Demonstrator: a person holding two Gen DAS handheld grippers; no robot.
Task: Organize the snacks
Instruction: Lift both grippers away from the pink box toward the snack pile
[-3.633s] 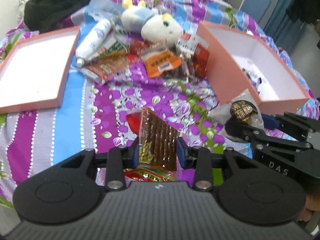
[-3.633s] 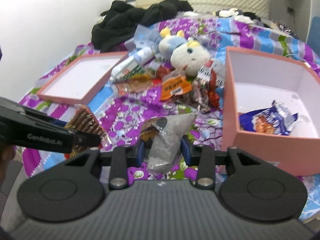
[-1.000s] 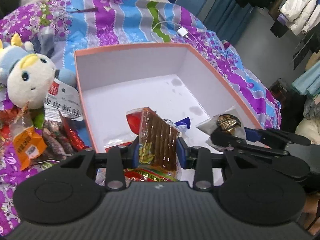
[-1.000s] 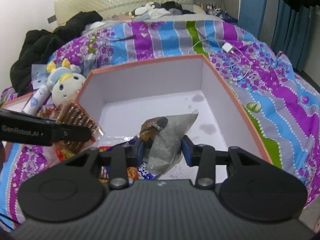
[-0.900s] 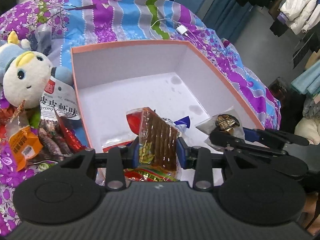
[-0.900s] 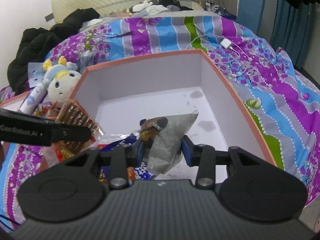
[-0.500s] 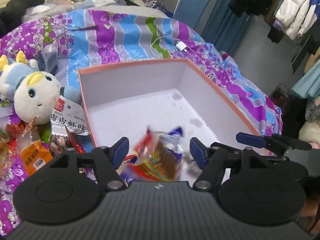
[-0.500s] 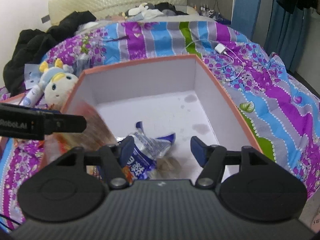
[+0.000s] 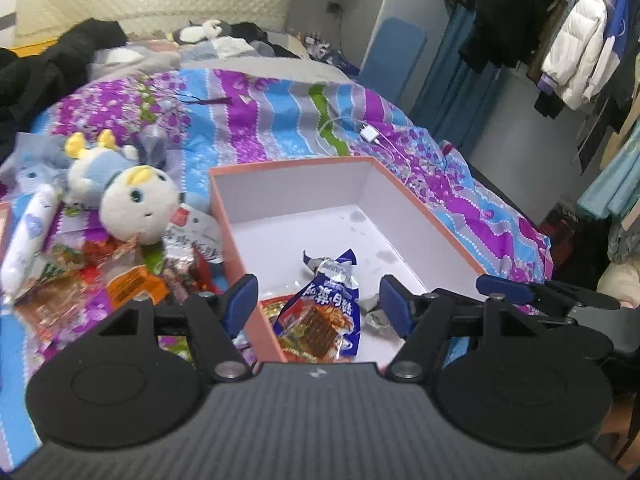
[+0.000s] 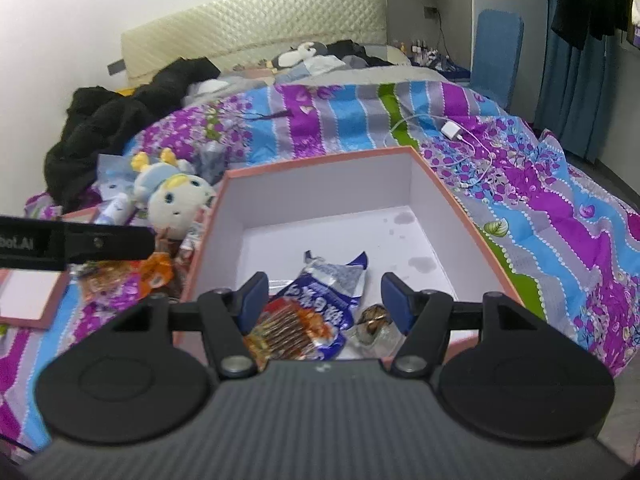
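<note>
Left wrist view showed both your left gripper (image 9: 318, 294) and right gripper (image 10: 324, 294) spread and empty above the box (image 9: 420, 220) where snacks (image 9: 324, 312) lay, so your next move was likely fetching from the pile (image 9: 100, 284).

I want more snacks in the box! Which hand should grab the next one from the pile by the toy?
Probably left. The snack pile lies just beside the left gripper. The right gripper sits over the pink box, with the left gripper between it and the pile. Both have open, empty jaws.
</note>
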